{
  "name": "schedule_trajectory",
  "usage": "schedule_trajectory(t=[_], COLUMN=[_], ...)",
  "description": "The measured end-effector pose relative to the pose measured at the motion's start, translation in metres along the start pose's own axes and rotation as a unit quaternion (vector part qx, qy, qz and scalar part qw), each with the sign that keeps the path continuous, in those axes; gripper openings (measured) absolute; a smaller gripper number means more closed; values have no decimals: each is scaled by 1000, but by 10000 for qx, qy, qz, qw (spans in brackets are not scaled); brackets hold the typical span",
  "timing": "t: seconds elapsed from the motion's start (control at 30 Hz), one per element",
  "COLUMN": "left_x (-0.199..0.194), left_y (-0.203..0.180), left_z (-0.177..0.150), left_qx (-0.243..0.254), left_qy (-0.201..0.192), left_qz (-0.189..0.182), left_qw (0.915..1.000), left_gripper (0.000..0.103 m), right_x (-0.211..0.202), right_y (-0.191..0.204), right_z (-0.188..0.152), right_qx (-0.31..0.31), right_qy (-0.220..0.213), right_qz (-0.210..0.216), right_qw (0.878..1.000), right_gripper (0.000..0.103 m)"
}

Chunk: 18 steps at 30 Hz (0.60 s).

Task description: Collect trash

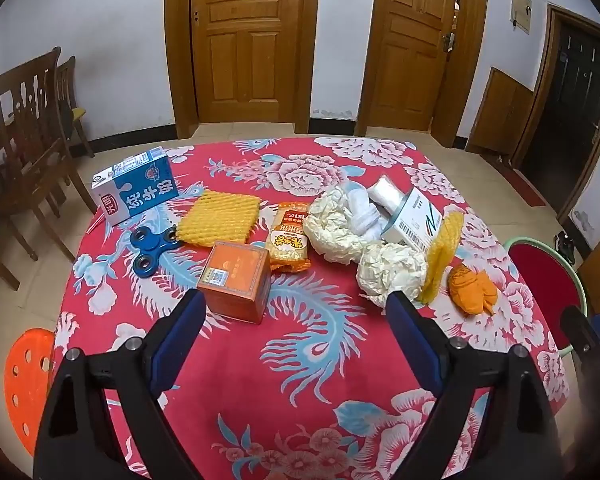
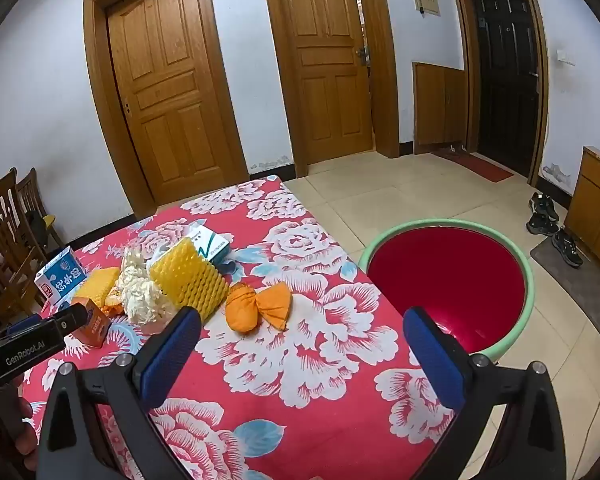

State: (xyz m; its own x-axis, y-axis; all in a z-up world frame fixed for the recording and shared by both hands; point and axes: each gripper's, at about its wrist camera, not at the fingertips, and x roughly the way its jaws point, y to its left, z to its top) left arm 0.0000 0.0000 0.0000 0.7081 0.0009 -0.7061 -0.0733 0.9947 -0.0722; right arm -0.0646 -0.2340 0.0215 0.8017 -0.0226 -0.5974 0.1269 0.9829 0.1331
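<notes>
The counter (image 1: 300,360) under its red flowered cloth fills both views; beyond the right jaws' right finger stands the red basin (image 2: 448,280), green-rimmed, on the floor beside the counter; ahead of the left jaws lie the milk carton (image 1: 136,188), two crumpled paper wads (image 1: 390,270), an orange box (image 1: 236,280) and an orange wrapper (image 2: 260,306); the left gripper (image 1: 296,312) and right gripper (image 2: 300,332) both hover spread wide, holding nothing.

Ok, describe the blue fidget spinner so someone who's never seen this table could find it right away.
Start at the red floral tablecloth and go to its far left side, where the blue-and-white milk carton lies. Just in front of the carton, touching the flat yellow foam net, is the fidget spinner: the only glossy blue three-lobed item, not packaging.
</notes>
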Motion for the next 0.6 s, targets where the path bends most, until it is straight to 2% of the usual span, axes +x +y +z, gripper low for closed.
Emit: schedule_trajectory(t=[0.6], left_x=[0], left_y=[-1], left_z=[-2], left_qx=[46], left_qy=[7], left_qz=[29], left_qw=[10000], left_gripper=[91], right_x=[1], right_y=[-1], right_z=[0], right_qx=[-5], right_qy=[14], right_qz=[-4], right_qw=[10000], right_gripper=[103])
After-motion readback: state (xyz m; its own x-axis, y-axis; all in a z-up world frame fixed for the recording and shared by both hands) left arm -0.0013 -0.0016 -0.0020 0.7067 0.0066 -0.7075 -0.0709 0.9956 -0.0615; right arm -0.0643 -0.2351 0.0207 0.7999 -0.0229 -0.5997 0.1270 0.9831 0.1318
